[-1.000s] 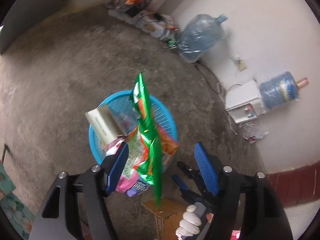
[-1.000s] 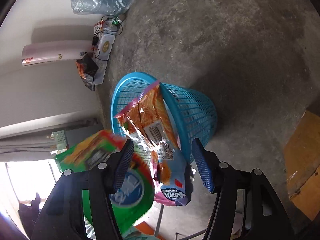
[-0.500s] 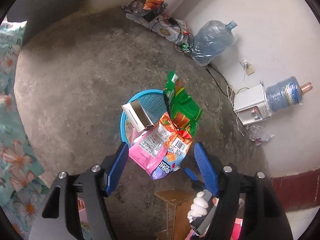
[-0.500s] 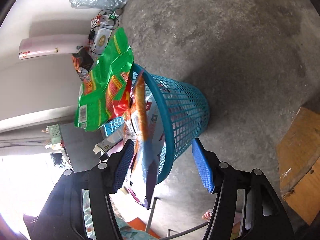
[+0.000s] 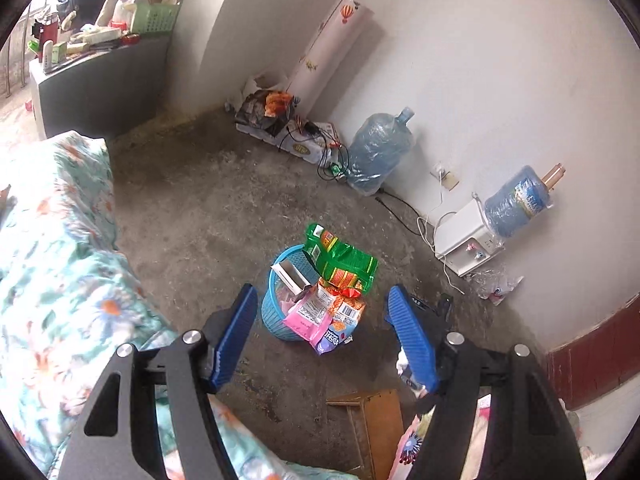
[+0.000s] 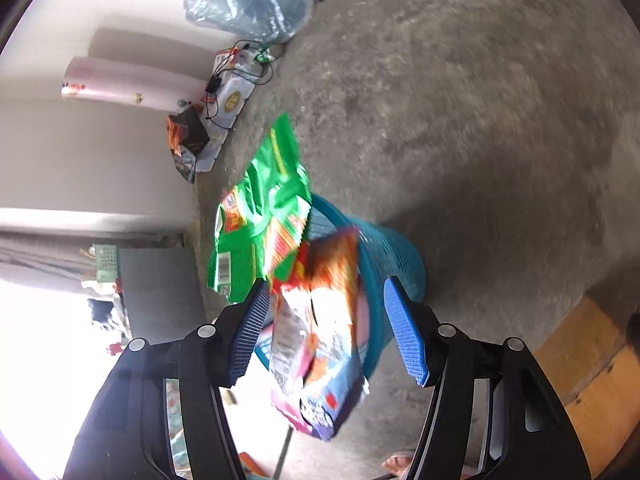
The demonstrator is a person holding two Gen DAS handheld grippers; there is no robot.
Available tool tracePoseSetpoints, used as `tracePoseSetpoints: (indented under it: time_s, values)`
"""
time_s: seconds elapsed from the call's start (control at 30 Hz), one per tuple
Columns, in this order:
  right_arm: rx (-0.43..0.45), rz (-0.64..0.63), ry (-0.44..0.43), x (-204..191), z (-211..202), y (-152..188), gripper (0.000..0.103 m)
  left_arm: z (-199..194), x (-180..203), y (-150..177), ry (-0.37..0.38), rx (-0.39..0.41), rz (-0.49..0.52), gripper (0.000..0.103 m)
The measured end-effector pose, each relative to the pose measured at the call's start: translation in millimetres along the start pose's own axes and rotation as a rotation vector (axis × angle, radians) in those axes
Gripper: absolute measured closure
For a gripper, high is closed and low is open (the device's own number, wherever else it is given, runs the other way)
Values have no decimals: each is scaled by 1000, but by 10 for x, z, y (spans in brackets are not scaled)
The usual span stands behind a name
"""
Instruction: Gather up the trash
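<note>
A blue mesh basket (image 5: 276, 312) stands on the concrete floor, piled with wrappers. A green snack bag (image 5: 340, 260) lies across its top beside a white box (image 5: 290, 276). Pink and orange bags (image 5: 324, 312) hang over the near rim. My left gripper (image 5: 322, 290) is open and empty, high above the basket. In the right wrist view the basket (image 6: 396, 256) is close, with the green bag (image 6: 260, 216) and the orange bag (image 6: 320, 320) drooping outside it. My right gripper (image 6: 326, 282) is open just before these bags, its pads apart from them.
A floral bedcover (image 5: 52, 260) fills the left. A wooden stool (image 5: 376, 420) stands near the basket. Along the wall are two water jugs (image 5: 378, 152), a white dispenser (image 5: 468, 240), cables, a rolled sheet (image 5: 328, 44) and a grey cabinet (image 5: 100, 80).
The left gripper rose and drew far back from the basket. The green bag that hung between its fingers now lies on top of the basket. The right gripper rolled and lifted a little.
</note>
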State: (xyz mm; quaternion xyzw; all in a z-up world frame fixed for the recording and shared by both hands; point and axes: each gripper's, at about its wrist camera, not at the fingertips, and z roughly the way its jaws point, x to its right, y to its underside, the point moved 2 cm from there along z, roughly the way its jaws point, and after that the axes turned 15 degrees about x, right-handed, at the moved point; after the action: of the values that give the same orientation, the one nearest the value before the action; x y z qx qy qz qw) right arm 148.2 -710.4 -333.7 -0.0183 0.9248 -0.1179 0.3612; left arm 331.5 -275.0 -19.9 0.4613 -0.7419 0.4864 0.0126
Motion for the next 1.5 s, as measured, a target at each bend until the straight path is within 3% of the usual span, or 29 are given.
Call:
tracePoseSetpoints:
  time_s: [0.17, 0.33, 0.4, 0.47, 0.5, 0.57, 0.63, 0.73, 0.93, 1.0, 1.07, 1.17, 1.23, 1.27, 1.37, 1.5]
  values:
    - [-28, -84, 49, -275, 608, -344, 38, -787, -352, 61, -40, 77, -56, 37]
    - [-84, 15, 76, -196, 1119, -495, 35, -1471, -655, 145, -140, 175, -125, 37]
    - [-89, 50, 53, -201, 1189, -509, 44, -1690, -731, 193, -187, 203, -137, 37]
    - [-100, 40, 58, -228, 1234, -524, 68, -1849, -780, 234, -233, 227, -138, 37]
    - [-109, 35, 67, -240, 1246, -520, 71, -1926, -822, 254, -245, 236, -140, 37]
    - [-123, 45, 79, -252, 1227, -519, 88, -2027, -860, 276, -265, 254, -145, 37]
    - [-120, 108, 24, -267, 1143, -529, 98, -2090, -882, 291, -272, 272, -155, 37]
    - [-120, 189, -78, -307, 930, -541, 100, -2117, -854, 301, -259, 294, -163, 37]
    - [-68, 95, -157, -420, 338, -392, 100, -2115, -794, 354, -224, 312, -169, 37]
    - [-53, -10, -104, -443, 234, -213, 98, -2116, -800, 384, -215, 316, -186, 37]
    - [-101, -49, -49, -365, 257, 65, 92, -2123, -804, 411, -201, 326, -204, 37]
    - [-153, -187, 106, -275, 347, 436, 66, -2127, -807, 456, -194, 329, -223, 37]
    - [-137, -291, 172, -299, 349, 569, 57, -2140, -806, 491, -202, 324, -225, 37]
    - [-118, -320, 186, -328, 320, 586, 49, -2160, -796, 512, -202, 325, -223, 37]
    - [-65, -364, 168, -469, 166, 590, 38, -2248, -776, 578, -223, 334, -192, 36]
    - [-9, -423, 170, -611, -81, 545, 36, -2406, -741, 693, -253, 363, -154, 34]
